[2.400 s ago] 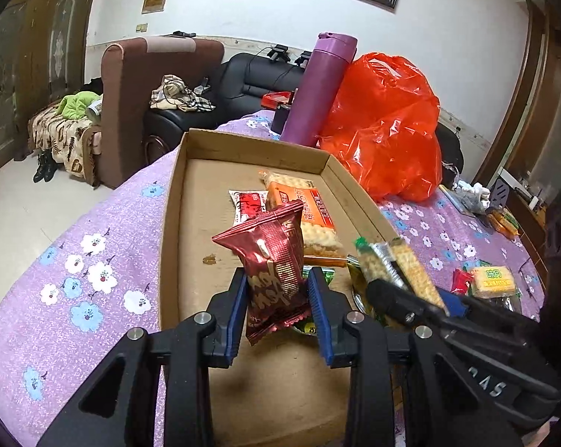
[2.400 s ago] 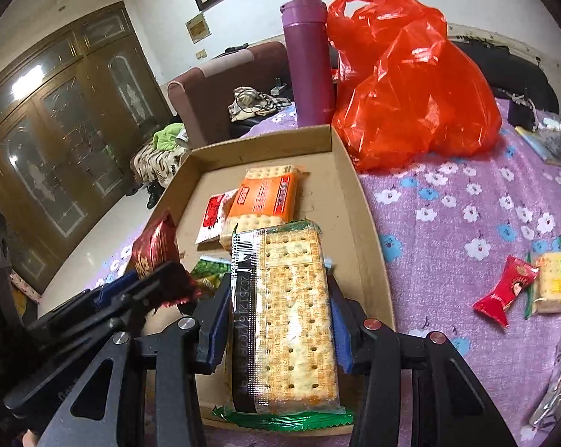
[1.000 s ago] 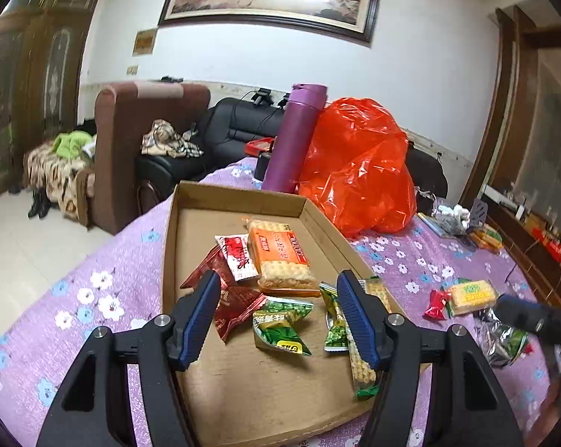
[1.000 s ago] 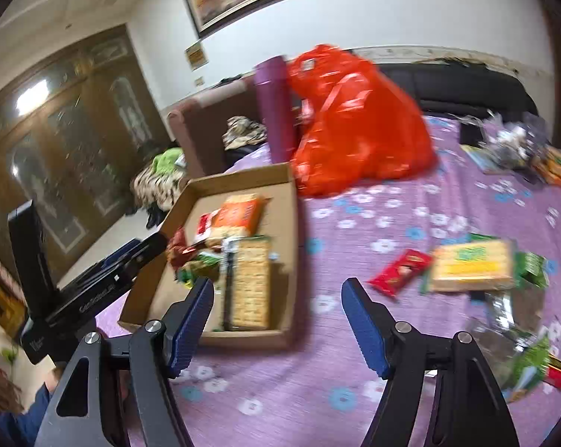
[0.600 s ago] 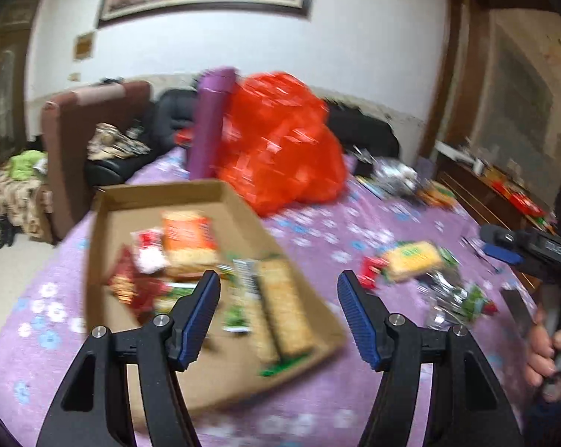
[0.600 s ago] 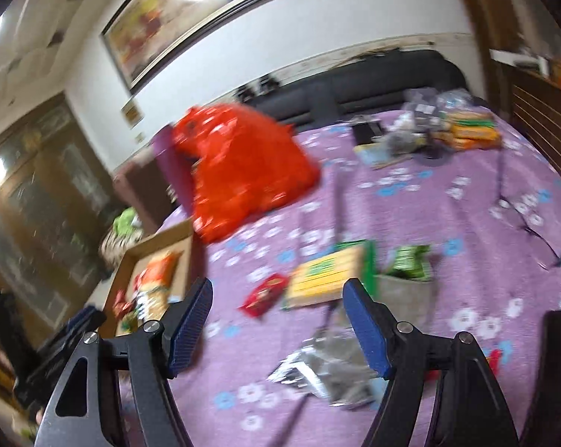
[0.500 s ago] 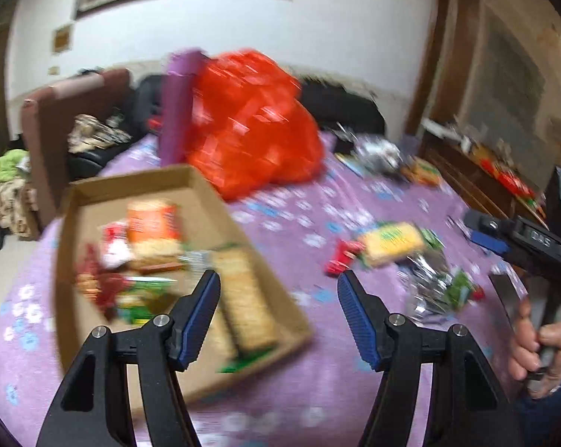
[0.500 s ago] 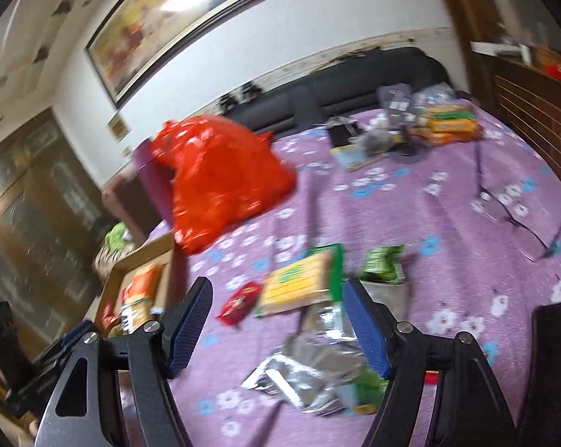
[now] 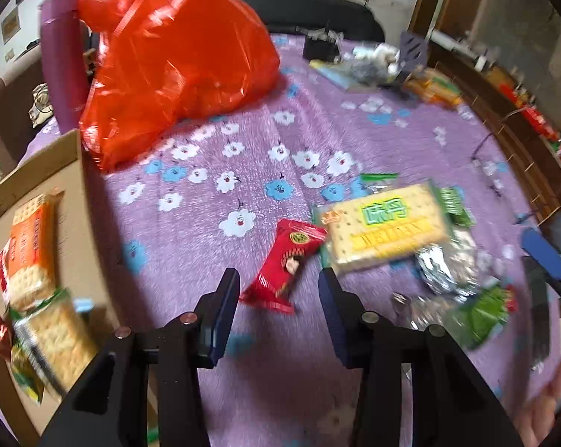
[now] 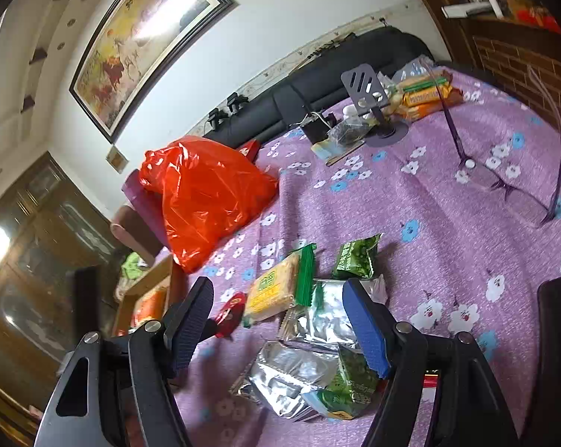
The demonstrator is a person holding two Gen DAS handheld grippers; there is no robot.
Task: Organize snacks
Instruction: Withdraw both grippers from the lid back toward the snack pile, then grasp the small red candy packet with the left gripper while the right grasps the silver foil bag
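Now both grippers, emptied, face loose snacks (image 10: 310,339).

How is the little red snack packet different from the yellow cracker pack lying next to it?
The red snack packet is small, narrow and opaque red; the yellow cracker pack is broader, flat, pale yellow with green lettering, and its crackers show. The red packet lies between the left tongs' open jaws; the cracker pack sits beyond them. Both lie loose on the purple flowered cloth.

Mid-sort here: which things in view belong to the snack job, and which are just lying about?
Job: cardboard box, red snack packet, yellow cracker pack, silver foil packets, green pea packets.

Lying about: orange plastic bag, purple bottle, eyeglasses, phone stand.
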